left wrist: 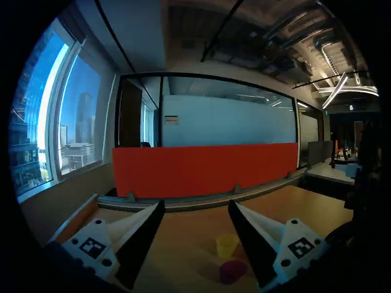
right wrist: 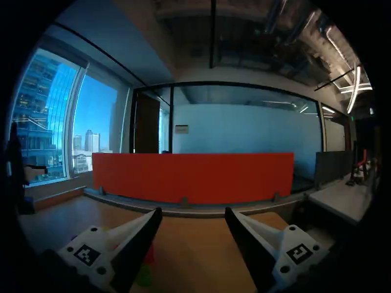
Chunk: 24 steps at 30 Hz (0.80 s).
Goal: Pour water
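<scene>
In the left gripper view a yellow cup and a purple cup stand close together on the wooden desk, the purple one nearer. My left gripper is open above and short of them, nothing between its fingers. In the right gripper view my right gripper is open over the same desk. Beside its left finger I glimpse a red object and a green object, mostly hidden by that finger.
An orange divider panel runs along the desk's far edge, with a glass-walled room behind. Windows line the left side. Other desks with equipment lie to the right.
</scene>
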Each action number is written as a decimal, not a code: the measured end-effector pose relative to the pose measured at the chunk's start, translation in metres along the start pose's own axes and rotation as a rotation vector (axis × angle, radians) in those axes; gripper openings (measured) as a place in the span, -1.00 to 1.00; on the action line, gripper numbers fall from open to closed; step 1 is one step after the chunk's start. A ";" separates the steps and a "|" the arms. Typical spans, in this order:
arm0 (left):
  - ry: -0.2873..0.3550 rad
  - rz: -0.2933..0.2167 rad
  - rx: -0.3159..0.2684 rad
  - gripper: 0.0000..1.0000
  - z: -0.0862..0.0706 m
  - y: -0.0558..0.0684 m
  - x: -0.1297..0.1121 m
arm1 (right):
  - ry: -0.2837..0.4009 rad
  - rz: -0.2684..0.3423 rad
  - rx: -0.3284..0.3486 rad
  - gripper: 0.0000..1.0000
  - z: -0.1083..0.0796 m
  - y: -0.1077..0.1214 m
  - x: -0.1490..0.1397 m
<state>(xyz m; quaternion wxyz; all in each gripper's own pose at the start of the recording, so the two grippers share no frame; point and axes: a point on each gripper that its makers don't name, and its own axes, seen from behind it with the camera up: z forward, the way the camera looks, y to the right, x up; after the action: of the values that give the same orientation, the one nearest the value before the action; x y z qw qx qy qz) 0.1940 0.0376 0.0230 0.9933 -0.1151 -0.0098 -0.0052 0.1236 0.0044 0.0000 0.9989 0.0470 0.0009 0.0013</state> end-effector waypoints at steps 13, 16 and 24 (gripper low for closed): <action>-0.024 -0.020 -0.259 0.92 -0.007 0.057 -0.008 | -0.003 -0.036 0.337 0.98 -0.013 -0.068 0.008; -0.022 -0.022 -0.309 0.91 -0.009 0.067 -0.008 | -0.007 -0.023 0.379 0.98 -0.015 -0.073 0.009; -0.027 0.010 -0.377 0.91 -0.014 0.086 -0.013 | -0.028 -0.025 0.430 0.98 -0.017 -0.080 0.006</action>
<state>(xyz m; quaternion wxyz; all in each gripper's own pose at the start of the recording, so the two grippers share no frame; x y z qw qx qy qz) 0.1825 0.1181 -0.0103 0.9540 -0.2992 -0.0215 -0.0005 0.1296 -0.0735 -0.0240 0.9657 0.2592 -0.0119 -0.0118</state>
